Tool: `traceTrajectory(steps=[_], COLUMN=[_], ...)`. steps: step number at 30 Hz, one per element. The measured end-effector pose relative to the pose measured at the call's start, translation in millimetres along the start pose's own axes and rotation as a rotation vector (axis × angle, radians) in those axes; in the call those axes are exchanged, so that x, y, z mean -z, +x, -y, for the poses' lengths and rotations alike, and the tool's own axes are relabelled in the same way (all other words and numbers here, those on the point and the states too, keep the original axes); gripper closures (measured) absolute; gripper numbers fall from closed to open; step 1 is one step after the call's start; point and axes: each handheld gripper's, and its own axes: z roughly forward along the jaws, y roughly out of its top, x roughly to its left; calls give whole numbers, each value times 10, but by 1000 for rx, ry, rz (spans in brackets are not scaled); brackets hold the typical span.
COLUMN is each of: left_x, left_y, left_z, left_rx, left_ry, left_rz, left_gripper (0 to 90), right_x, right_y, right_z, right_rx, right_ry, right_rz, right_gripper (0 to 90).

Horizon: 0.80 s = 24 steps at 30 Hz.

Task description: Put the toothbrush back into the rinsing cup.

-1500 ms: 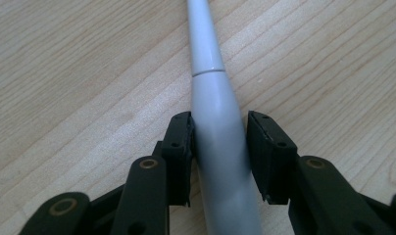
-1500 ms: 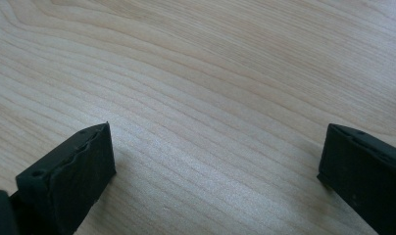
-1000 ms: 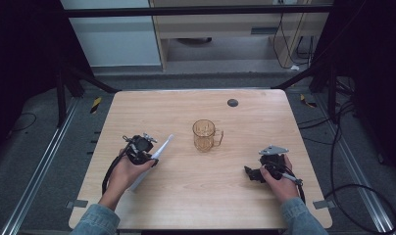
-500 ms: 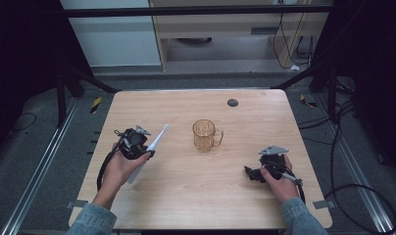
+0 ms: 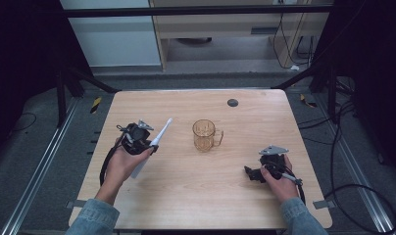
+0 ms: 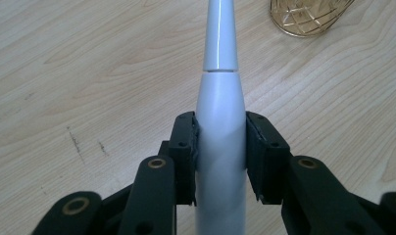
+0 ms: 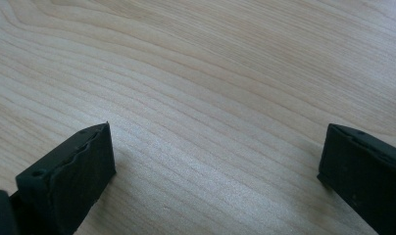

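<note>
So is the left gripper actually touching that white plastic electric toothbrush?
Touching. In the left gripper view the left gripper has both black pads pressed flat against the white plastic electric toothbrush, with no gap on either side.

Left gripper (image 5: 154, 145) over table's (image 5: 186, 196) left half; electric toothbrush (image 5: 159, 134) between its jaws, tip toward glass mug (image 5: 204, 135) just beyond. Right gripper (image 5: 249, 172) well right, nearer edge.

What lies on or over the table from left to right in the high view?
Left hand-held gripper → toothbrush → mug → right hand-held gripper
</note>
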Motion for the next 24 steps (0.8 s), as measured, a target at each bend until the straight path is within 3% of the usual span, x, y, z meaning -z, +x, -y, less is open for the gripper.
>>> traceTrajectory(steps=[24], left_x=[-72], left_y=[-34], left_z=[-223], left_rx=[-15], left_ry=[-8], left_rz=[13], left_gripper=[669], right_x=[-1], right_y=[-2], right_z=[1], right_rx=[3], right_ry=[-1], right_rz=[1], right_gripper=[3])
